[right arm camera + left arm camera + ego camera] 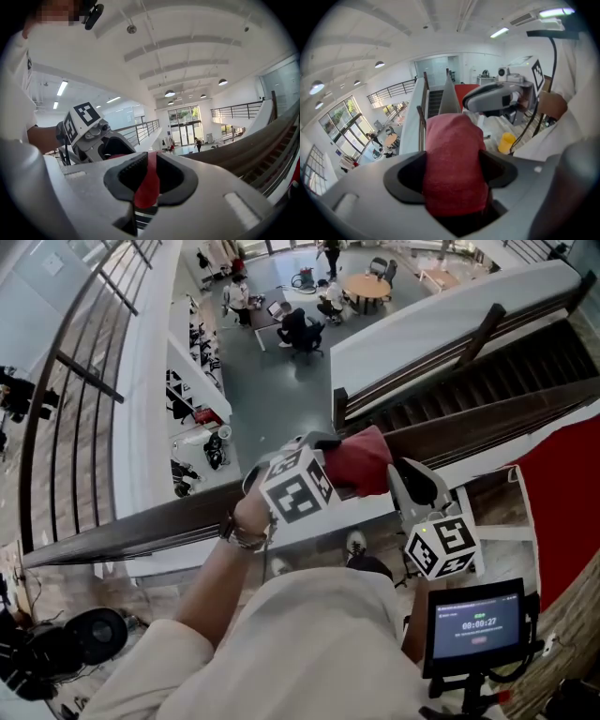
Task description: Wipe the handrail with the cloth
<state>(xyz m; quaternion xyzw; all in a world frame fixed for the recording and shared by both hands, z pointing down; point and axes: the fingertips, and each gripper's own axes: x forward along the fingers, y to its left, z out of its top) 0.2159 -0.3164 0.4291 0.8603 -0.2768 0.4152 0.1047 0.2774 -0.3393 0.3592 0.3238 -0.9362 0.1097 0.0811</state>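
Between both pairs of jaws, red cloth

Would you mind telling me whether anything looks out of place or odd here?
Nothing is spilled or damaged. The one oddity is the cloth: it is bunched into a wad at the handrail, not spread flat. The left gripper clamps the thick bulk, while the right gripper pinches only a thin edge.

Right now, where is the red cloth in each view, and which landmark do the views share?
Head view: cloth at centre, on the handrail.
Left gripper view: cloth at centre, a thick wad between the jaws.
Right gripper view: cloth low centre, a thin strip between the jaws.
Shared landmark: the handrail.
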